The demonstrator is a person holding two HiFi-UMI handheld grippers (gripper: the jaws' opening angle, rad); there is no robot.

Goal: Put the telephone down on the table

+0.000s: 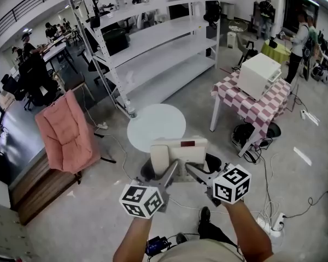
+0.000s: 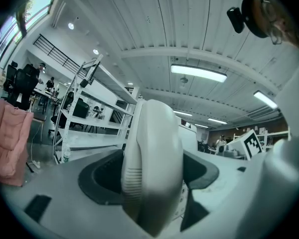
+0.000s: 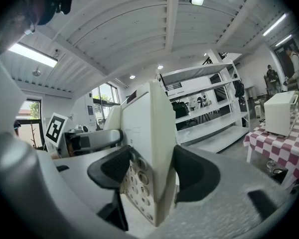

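The beige telephone [image 1: 177,153], with its handset on the left side and a small red display, hangs in the air between both grippers. It is just in front of the round white table [image 1: 156,125], nearer to me. My left gripper [image 1: 172,172] is shut on the handset end [image 2: 152,173], with a dark pad pressing on each side. My right gripper [image 1: 190,171] is shut on the keypad side of the telephone's body [image 3: 149,148], whose buttons show beside the left pad [image 3: 109,169].
A pink cushioned chair [image 1: 65,132] stands on the left. A checkered table [image 1: 254,105] bearing a white box stands on the right. White shelving [image 1: 158,42] rises behind the round table. Cables and a power strip [image 1: 273,222] lie on the floor. People stand in the background.
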